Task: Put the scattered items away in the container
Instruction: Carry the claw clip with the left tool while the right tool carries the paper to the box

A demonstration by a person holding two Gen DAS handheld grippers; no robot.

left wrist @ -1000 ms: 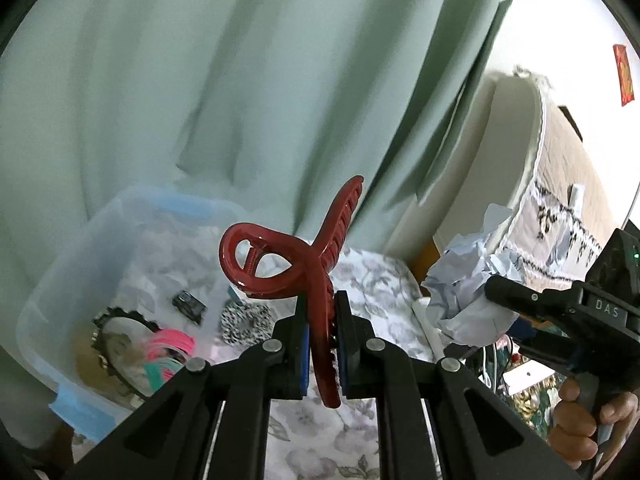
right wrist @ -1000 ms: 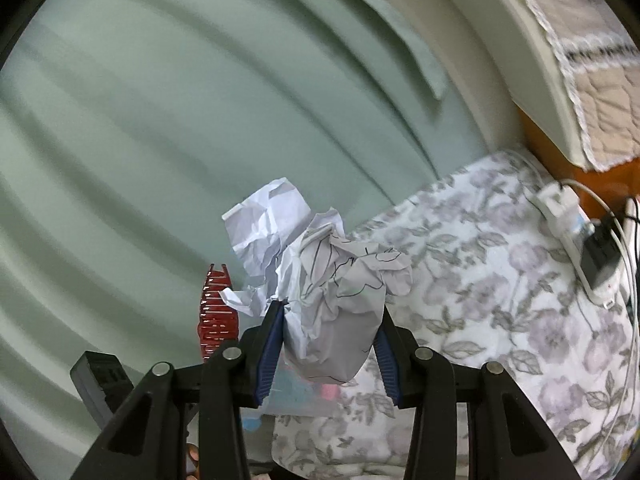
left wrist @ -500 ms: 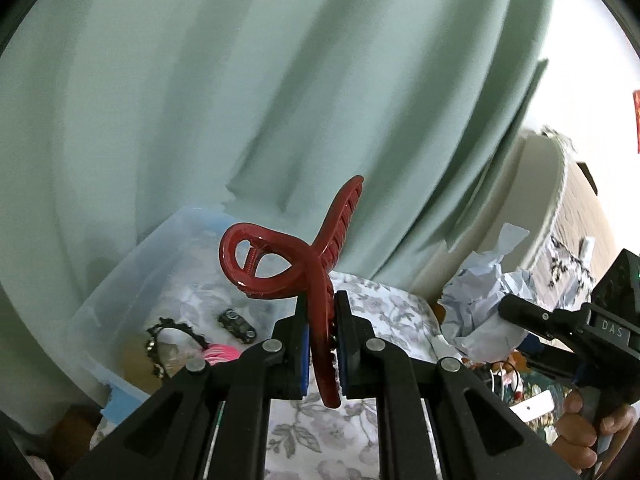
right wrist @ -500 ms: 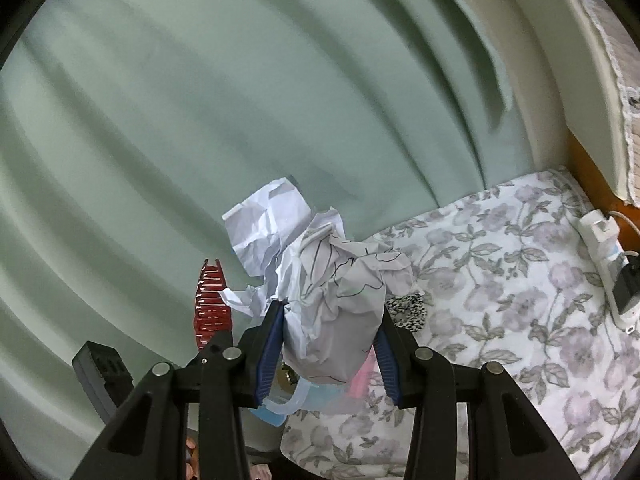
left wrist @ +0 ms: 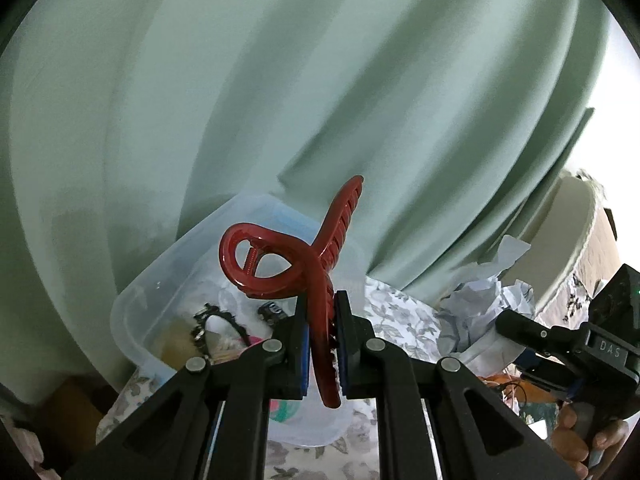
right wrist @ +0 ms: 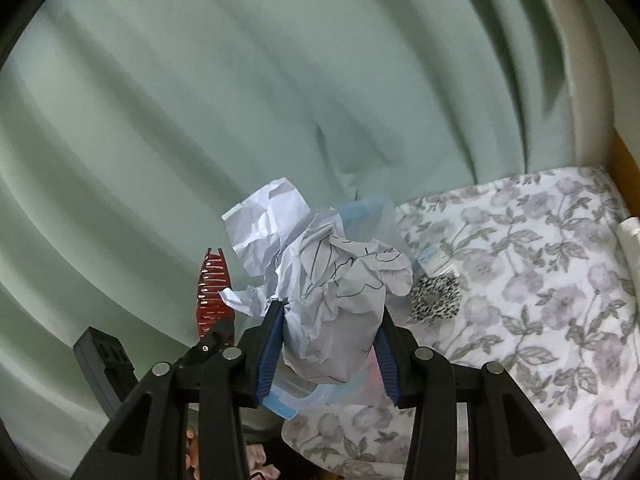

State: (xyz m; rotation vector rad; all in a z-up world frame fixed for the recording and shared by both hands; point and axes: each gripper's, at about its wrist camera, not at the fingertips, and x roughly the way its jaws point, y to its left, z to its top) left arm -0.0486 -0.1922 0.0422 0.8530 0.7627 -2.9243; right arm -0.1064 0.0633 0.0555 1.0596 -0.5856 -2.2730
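Only the right view shows crumpled paper (right wrist: 336, 312) clamped; the left hand-held gripper (left wrist: 321, 344) clamps a hair claw (left wrist: 288, 264).

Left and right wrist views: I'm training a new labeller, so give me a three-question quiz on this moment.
1. True or false: the left gripper holds a dark red plastic hair claw clip.
2. What does the right gripper grip? A) crumpled white paper ball with black line drawing B) black-and-white spotted scrunchie C) a spoon
3. Fill in: the clear plastic storage container stands on a ____-patterned cloth.

Key: 1 true; 2 A; 3 floral. The scrunchie lies on the cloth beside the container.
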